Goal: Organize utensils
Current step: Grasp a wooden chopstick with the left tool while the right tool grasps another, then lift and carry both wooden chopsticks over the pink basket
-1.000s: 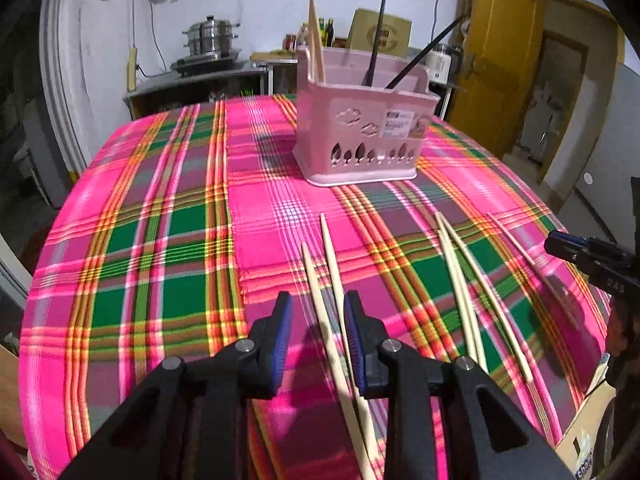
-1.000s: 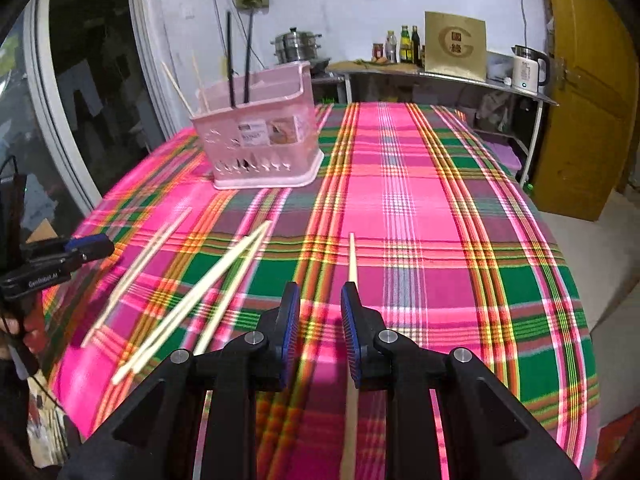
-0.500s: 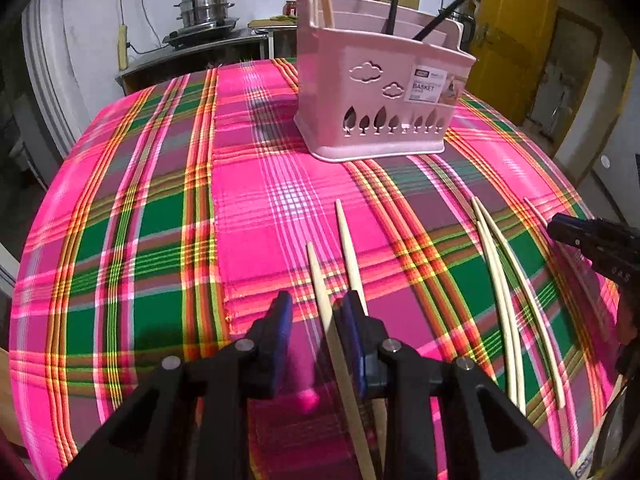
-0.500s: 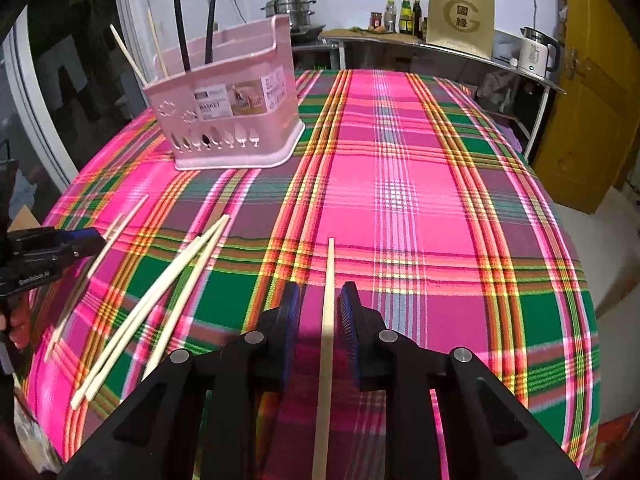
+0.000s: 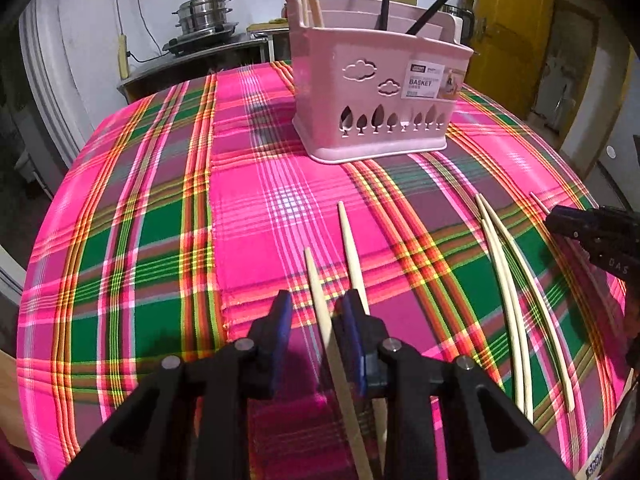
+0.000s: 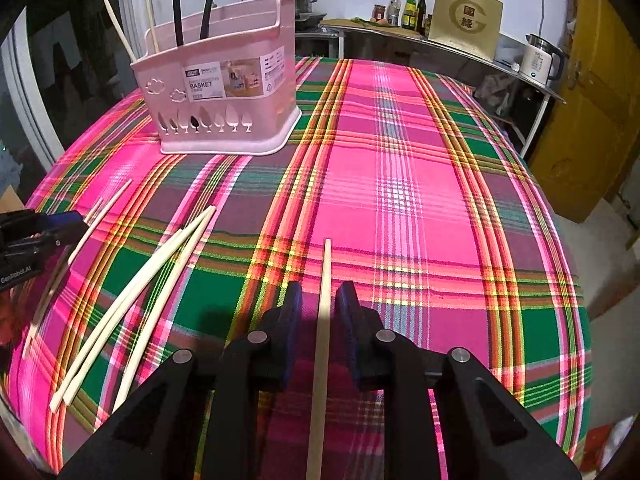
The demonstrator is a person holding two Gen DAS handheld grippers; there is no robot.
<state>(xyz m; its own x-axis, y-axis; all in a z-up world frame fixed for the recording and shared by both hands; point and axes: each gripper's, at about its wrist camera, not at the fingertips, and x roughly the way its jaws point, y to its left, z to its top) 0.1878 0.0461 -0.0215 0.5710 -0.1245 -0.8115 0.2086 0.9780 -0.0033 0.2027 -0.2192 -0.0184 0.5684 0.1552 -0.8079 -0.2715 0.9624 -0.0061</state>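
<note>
Plaid tablecloth [image 6: 400, 152]: chopstick [image 6: 325, 280] points away between right gripper's [image 6: 318, 300] closing, untouching jaws

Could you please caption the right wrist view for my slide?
Right claw straddling one chopstick on plaid cloth, pink basket beyond.

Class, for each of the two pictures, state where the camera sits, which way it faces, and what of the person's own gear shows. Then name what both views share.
Left wrist: sits on the left tool, facing forward and down at pale wooden chopsticks; its black fingers show.
Right wrist: sits on the right tool, straddling one pale chopstick; the other tool shows at left.
Shared: the pink plastic utensil basket and pink-green plaid tablecloth.
</note>
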